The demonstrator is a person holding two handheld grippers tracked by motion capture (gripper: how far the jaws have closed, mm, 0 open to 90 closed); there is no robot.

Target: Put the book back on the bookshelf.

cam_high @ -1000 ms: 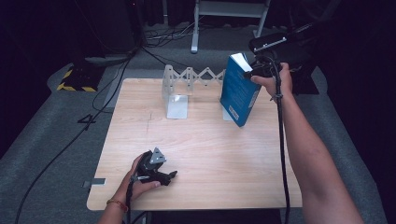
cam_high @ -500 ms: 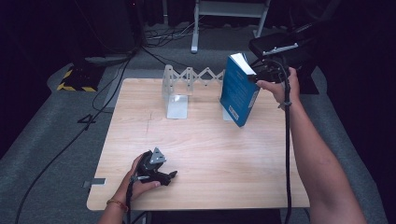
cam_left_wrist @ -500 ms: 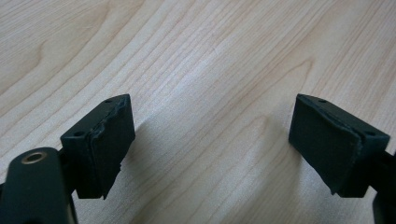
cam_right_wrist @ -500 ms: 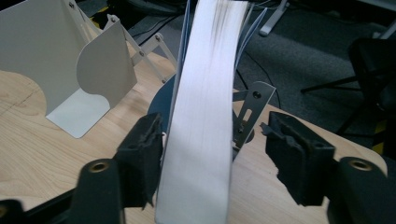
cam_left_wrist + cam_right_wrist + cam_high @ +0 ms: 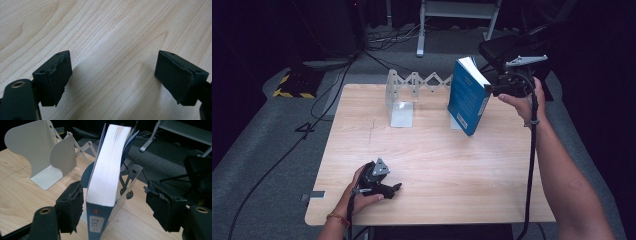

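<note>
Book released against the rack, both claws apart

Blue book (image 5: pixel 468 97) stands on its lower edge at the far right of the counter (image 5: pixel 437 165), leaning with its top tilted toward the right. From my right claw view, the book (image 5: pixel 107 175) rests against a metal bookend plate (image 5: pixel 128 185), page edges facing me and spine label low in front. Left of it stand the other white plates of the expanding book rack (image 5: pixel 42 152); from the high view the rack (image 5: pixel 412 87) runs along the far edge of the counter.

My right claw (image 5: pixel 492 89) sits by the upper right corner of the book. Its jaws have just been opening; the book is between them, but the pads (image 5: pixel 72 205) stand clear on both sides, no grip.

My left claw (image 5: pixel 392 189) lies low on the near left part of the counter, well apart from the book. Its jaws are spread with just bare wood (image 5: pixel 110 37) between the pads (image 5: pixel 57 75)
</note>
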